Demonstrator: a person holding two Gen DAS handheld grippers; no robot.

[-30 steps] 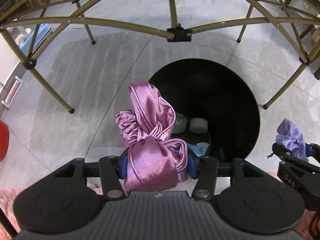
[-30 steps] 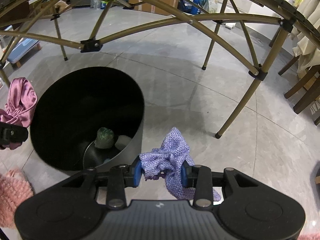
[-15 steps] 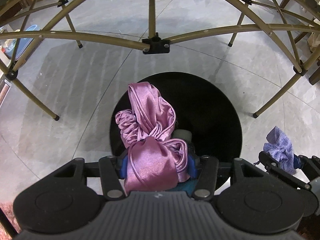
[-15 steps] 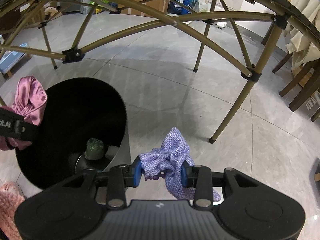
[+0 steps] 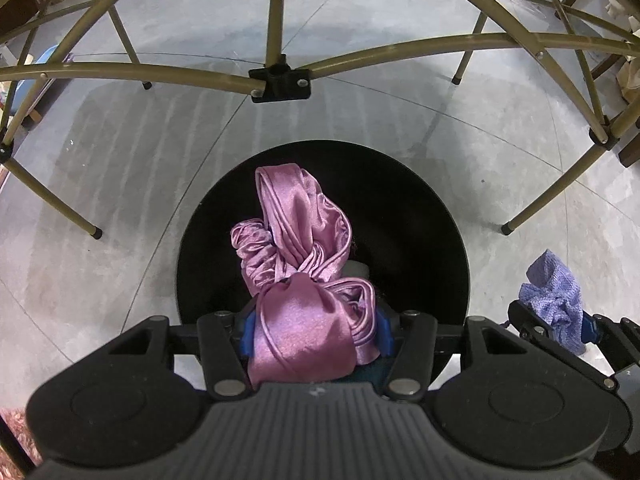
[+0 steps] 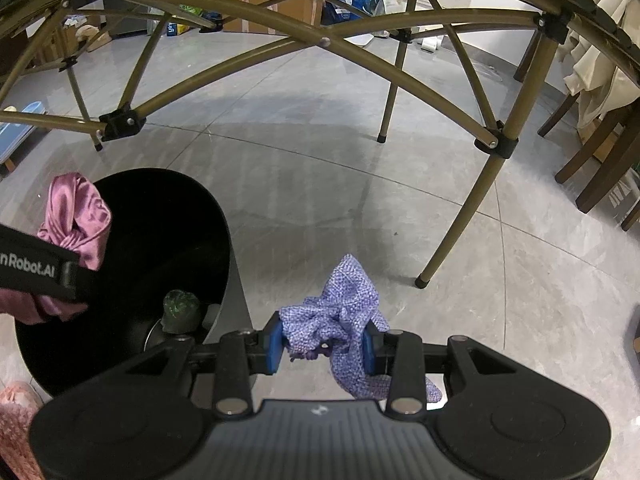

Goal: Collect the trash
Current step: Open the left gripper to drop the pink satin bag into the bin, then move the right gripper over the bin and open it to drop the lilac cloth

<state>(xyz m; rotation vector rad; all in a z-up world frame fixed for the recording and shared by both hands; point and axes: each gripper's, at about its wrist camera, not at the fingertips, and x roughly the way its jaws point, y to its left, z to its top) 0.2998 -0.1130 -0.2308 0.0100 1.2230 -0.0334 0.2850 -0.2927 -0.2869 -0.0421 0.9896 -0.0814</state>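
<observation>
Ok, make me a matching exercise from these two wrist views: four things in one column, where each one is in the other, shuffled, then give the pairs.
Things:
1. pink satin cloth
2. purple knitted cloth
3. green crumpled lump
4. black trash bin

Places:
A. lying at the bottom of the bin
B. clamped in the left claw, over the bin's opening
C. standing on the grey floor under the folding table frame
D. clamped in the right claw, over the floor beside the bin

Pairs: 1-B, 2-D, 3-A, 4-C
</observation>
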